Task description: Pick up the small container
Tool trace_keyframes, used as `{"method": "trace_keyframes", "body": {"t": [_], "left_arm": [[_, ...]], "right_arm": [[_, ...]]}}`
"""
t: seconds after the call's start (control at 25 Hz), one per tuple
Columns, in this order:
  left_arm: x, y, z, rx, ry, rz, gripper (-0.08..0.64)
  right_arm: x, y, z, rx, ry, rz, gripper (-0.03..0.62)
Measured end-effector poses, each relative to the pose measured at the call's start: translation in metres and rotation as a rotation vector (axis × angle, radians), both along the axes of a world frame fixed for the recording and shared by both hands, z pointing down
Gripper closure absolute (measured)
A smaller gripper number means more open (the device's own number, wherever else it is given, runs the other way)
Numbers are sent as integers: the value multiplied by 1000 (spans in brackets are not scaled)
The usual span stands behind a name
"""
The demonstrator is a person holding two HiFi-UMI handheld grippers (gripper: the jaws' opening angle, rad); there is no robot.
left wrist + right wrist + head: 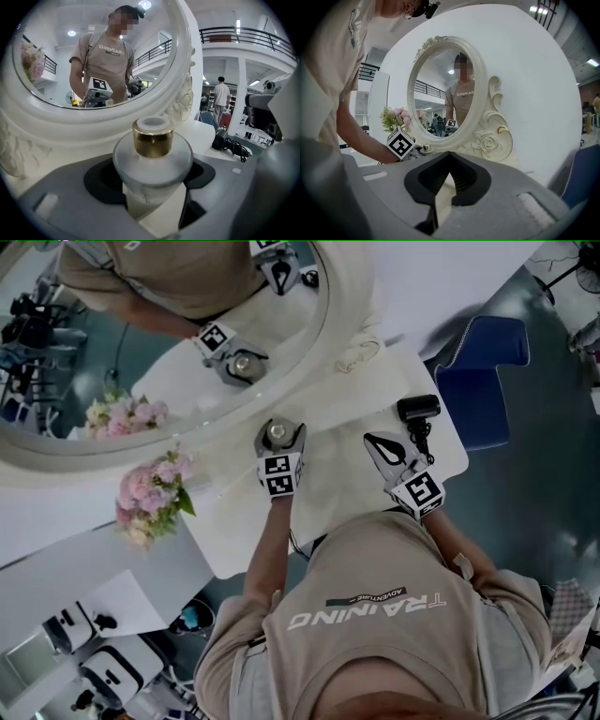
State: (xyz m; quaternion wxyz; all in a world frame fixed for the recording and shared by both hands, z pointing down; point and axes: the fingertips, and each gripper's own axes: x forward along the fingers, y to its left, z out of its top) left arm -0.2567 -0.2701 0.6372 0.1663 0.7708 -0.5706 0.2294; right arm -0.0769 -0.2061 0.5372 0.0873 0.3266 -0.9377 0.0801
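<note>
The person's shoulders and beige T-shirt (375, 615) fill the near edge of the head view, with both forearms reaching away over the white desk (328, 498).

The left gripper (279, 430) is held out just short of the cream frame of the oval mirror (323, 362), which stands at the far side of the desk. Its jaws stand wide and are clamped on the small container (152, 159), a frosted, round-shouldered pot with a gold collar (152, 140) and a white top. In the left gripper view the dark pads (101, 176) meet the pot's shoulder on both sides. The pot is upright, but its base is hidden, so I cannot tell whether it rests on the desk or is just clear of it. The marker cube (279, 474) sits on the near side of those jaws.

The right gripper (375, 442) is well to the right of the container, low over the desk. Its jaws are together at the tips with nothing between them, and its own marker cube (419, 491) is near the wrist.

A black device with a cable (418, 413) lies on the desk just beyond the right gripper. A bunch of pink flowers (150, 493) stands to the left by the mirror frame, and a blue chair (483, 381) is off the desk's right edge.
</note>
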Motion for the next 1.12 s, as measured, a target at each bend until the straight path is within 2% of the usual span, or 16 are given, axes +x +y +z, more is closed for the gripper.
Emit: {"method": "trace_keyframes", "body": {"t": [0.4, 0.68, 1.12], "left_arm": [[-3, 31, -23, 18, 32, -16, 209], [-13, 65, -32, 28, 29, -56, 209], [-27, 135, -47, 27, 24, -115, 209]], "right_arm": [[0, 12, 2, -20, -14, -8, 589], [-16, 32, -11, 82, 39, -86, 589], [-30, 53, -18, 100, 30, -161, 589]]}}
